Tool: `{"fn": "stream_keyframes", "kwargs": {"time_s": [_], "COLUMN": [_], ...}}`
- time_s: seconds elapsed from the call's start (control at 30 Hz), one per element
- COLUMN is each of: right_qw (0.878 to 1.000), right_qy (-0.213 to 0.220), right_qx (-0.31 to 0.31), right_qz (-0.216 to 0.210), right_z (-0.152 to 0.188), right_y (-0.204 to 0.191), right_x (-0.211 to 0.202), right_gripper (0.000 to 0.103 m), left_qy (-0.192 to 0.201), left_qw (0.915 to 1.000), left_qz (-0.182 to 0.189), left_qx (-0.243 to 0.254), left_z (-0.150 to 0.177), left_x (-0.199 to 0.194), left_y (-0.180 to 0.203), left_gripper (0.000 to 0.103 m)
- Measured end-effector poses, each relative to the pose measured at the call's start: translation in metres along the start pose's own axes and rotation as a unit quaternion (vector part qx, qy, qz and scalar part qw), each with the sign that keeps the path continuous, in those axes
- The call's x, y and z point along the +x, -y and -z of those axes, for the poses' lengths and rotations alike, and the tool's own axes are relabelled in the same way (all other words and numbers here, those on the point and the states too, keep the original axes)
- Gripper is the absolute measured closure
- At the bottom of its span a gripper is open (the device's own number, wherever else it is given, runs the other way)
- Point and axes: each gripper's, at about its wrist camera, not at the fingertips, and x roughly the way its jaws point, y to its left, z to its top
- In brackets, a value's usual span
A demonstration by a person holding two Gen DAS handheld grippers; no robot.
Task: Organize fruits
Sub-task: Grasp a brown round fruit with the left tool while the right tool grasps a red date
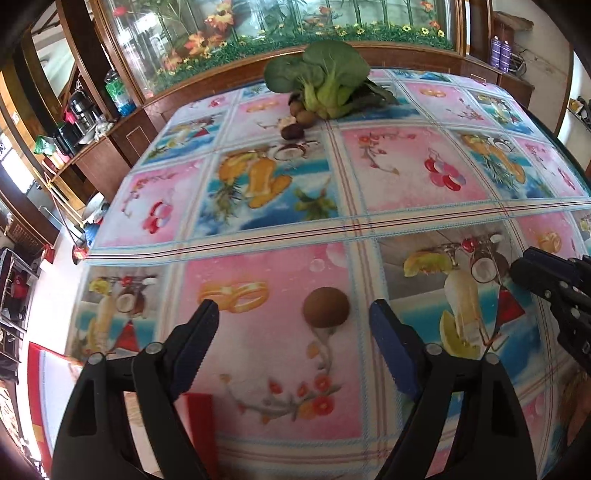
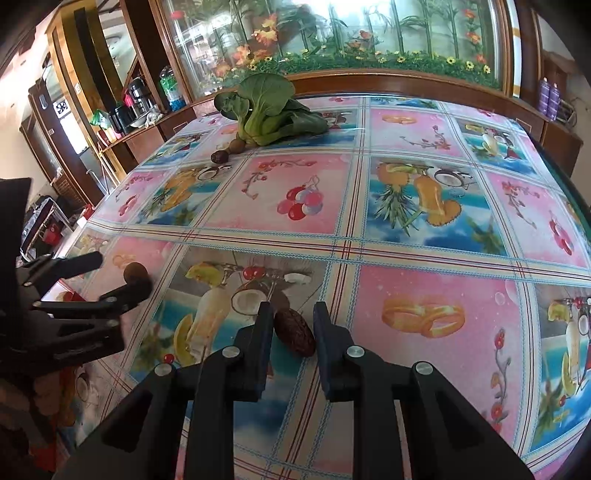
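A brown kiwi (image 1: 326, 308) lies on the fruit-print tablecloth (image 1: 406, 177), just ahead of my left gripper (image 1: 293, 314), whose fingers stand wide open on either side of it without touching. The right wrist view shows the same kiwi (image 2: 133, 272) between the left gripper's (image 2: 116, 273) spread fingers. My right gripper (image 2: 293, 309) is shut on a dark brown oval fruit (image 2: 295, 332) low over the cloth. In the left wrist view the right gripper (image 1: 519, 267) comes in from the right edge and its fruit is hidden.
At the far side lies a green bok choy (image 1: 325, 81) with a small pile of kiwis and dark fruits (image 1: 295, 123) in front of it. A red block (image 1: 197, 406) sits at the near left edge. A wooden cabinet with glass (image 1: 258, 29) backs the table.
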Motion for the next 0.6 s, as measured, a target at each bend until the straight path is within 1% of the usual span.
{"fn": "stream_keyframes", "kwargs": {"time_s": [0.03,0.1,0.13,0.17,0.2,0.23,0.27,0.37,0.5,0.6], "right_qw": [1.0,1.0,1.0,1.0,1.0,1.0,1.0,1.0,1.0,0.999], "right_qy": [0.0,0.0,0.001,0.001,0.001,0.001,-0.001,-0.002,0.006,0.02], "right_qx": [0.001,0.004,0.003,0.004,0.005,0.005,0.006,0.01,0.015,0.023], "right_qz": [-0.001,-0.002,-0.001,-0.001,-0.001,-0.002,-0.003,-0.005,-0.009,-0.013], "right_z": [0.0,0.0,0.0,0.0,-0.001,-0.001,-0.001,-0.001,-0.001,-0.002], "right_y": [0.0,0.001,0.001,0.001,0.001,0.001,0.001,0.001,0.001,0.004], "right_x": [0.0,0.0,0.0,0.0,0.0,0.0,0.0,0.0,-0.006,-0.013], "right_gripper": [0.082,0.082,0.082,0.082,0.082,0.083,0.083,0.083,0.083,0.083], "left_qy": [-0.002,-0.001,-0.002,-0.002,-0.003,-0.003,-0.003,-0.001,-0.001,0.012], "left_qw": [1.0,0.9998,0.9996,0.9992,0.9987,0.9982,0.9978,0.9978,0.997,0.9969], "left_qz": [0.004,0.018,0.024,0.037,0.048,0.056,0.063,0.063,0.071,0.071], "left_qx": [0.0,-0.01,-0.013,-0.017,-0.019,-0.021,-0.021,-0.017,-0.029,-0.032], "left_z": [0.0,-0.001,-0.002,-0.002,-0.002,-0.003,-0.002,0.0,0.005,0.011], "left_x": [0.002,0.004,0.005,0.005,0.004,0.005,0.004,0.002,-0.005,-0.024], "left_y": [0.001,0.001,0.0,0.0,0.0,0.0,0.001,0.005,0.003,0.003], "left_gripper": [0.032,0.038,0.044,0.054,0.059,0.067,0.073,0.074,0.074,0.074]}}
